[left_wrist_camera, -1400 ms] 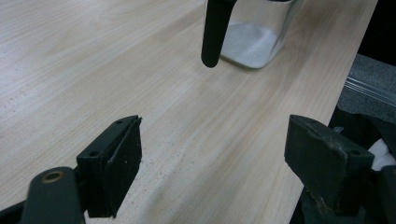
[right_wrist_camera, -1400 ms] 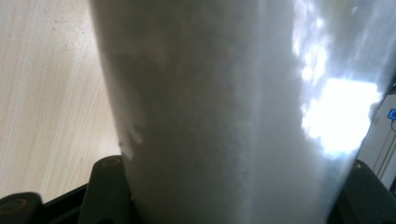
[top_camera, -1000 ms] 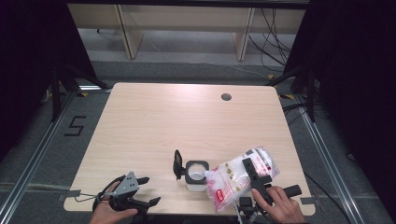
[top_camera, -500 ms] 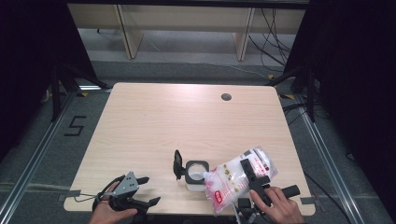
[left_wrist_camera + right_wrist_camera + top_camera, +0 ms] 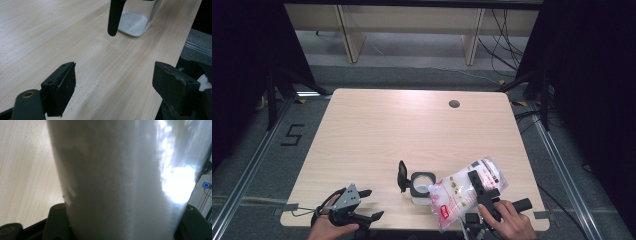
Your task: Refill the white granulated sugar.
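Right gripper (image 5: pixel 482 187) clamped on clear bag (image 5: pixel 464 192) of white granules, tilted with its corner at the open jar (image 5: pixel 422 184) near bench (image 5: pixel 412 130) front edge. Jar holds some white powder, lid flipped up. Left gripper (image 5: pixel 367 205) jaws apart, empty.

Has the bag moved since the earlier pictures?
No. In the high view the bag keeps its place beside the jar, its corner over the jar's mouth, held by the right gripper.
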Tool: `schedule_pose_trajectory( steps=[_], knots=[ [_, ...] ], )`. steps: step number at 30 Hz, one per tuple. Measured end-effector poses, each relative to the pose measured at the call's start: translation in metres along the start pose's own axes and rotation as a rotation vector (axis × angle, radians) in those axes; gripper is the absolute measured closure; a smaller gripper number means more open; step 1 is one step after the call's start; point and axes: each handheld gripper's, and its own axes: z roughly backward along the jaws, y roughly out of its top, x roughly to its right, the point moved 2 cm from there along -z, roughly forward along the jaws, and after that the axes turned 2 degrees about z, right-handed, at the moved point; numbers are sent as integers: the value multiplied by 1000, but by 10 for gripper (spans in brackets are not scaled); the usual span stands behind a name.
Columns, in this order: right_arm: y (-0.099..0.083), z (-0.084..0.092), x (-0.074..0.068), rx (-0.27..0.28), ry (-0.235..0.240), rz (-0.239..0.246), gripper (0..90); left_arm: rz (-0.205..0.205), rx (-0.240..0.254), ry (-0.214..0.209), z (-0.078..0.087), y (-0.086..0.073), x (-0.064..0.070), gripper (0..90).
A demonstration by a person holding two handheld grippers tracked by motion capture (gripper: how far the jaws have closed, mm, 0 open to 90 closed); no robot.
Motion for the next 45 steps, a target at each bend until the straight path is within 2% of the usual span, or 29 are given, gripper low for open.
schedule_pose_trajectory(
  steps=[8, 9, 11, 12, 13, 15, 16, 17, 19, 20, 21, 23, 24, 25, 27, 28, 29, 30, 31, 32, 33, 34, 36, 38, 39, 41, 43, 44, 45],
  knots=[
    [0, 0, 0, 1, 3, -7, 430, -5, -5, 1, 1, 0, -1, 186],
    [-1, -1, -1, 15, -10, -11, 430, -6, -6, 2, 1, 0, -1, 186],
    [-1, -1, -3, 8, 1, -36, 430, -6, -10, -1, 1, 0, -1, 186],
    [-2, 0, -3, 4, 2, -34, 430, -7, -10, -2, 1, 0, -1, 186],
    [-1, -2, -1, 22, -7, -10, 430, -6, -6, 1, 1, 0, -1, 186],
    [-1, -1, -1, 12, 5, -12, 430, 27, -12, 1, 1, 0, 1, 186],
    [-1, 0, -2, -9, 23, -26, 430, 25, -12, 6, 1, 0, 1, 186],
    [-2, 0, -3, -8, 20, -31, 430, 26, -1, 5, 0, 0, 0, 186],
    [-1, 1, -2, -11, 21, -28, 430, 25, 1, 5, 0, -1, 0, 186],
    [-1, 0, -1, -9, 20, -15, 430, 23, -15, 3, 1, 0, 0, 186],
    [-1, 0, -1, -9, 19, -11, 430, 6, -11, -3, 1, 1, -1, 186],
    [0, -1, -1, 13, 4, -20, 430, 31, 7, -4, 0, 0, -1, 186],
    [0, -1, -1, 14, 5, -25, 430, 26, -19, 12, 1, 0, -2, 186],
    [0, 0, -1, -5, 37, -28, 430, 35, -10, 4, 0, 0, -2, 186],
    [0, -1, 1, 1, 31, -11, 430, 43, 0, 2, -1, 0, -1, 186],
    [-1, -2, 0, 16, -2, -16, 430, 39, -1, -1, -1, 0, -1, 185],
    [-1, -5, -3, 39, -19, -43, 430, 29, -14, 4, -1, 1, -2, 186],
    [-1, -5, -1, 50, -27, -15, 430, 18, -3, -2, -2, 1, -2, 186],
    [-1, -5, -1, 54, -27, -15, 430, 20, -2, -3, -2, 1, -2, 186],
    [-2, -5, -3, 42, -22, -35, 430, 33, -12, 6, -2, 0, -2, 186],
    [-2, -6, -2, 53, -28, -20, 430, 36, -20, 8, -2, -1, -2, 186],
    [-3, -5, -4, 41, -17, -39, 430, 45, -12, 4, -2, -1, -1, 186],
    [-4, -5, -2, 41, -22, -22, 430, 42, -12, 5, -2, -1, -1, 186],
    [-4, -3, -5, 25, -3, -80, 430, 32, -19, 2, -2, 0, -2, 186],
    [-5, -4, -2, 31, -18, -38, 430, 36, -2, 0, -4, 0, -1, 185],
    [-4, -3, -2, 27, -19, -33, 430, 9, -14, -7, -4, 1, -2, 186],
    [-3, -3, 0, 33, -23, -14, 430, 29, -20, -6, -4, 0, 0, 186],
    [-3, -3, -2, 30, -15, -23, 430, 4, -6, -1, -4, 0, -1, 186],
    [-2, -3, -2, 22, -14, -25, 430, 22, -7, -11, -3, 1, 1, 186]
  ],
)
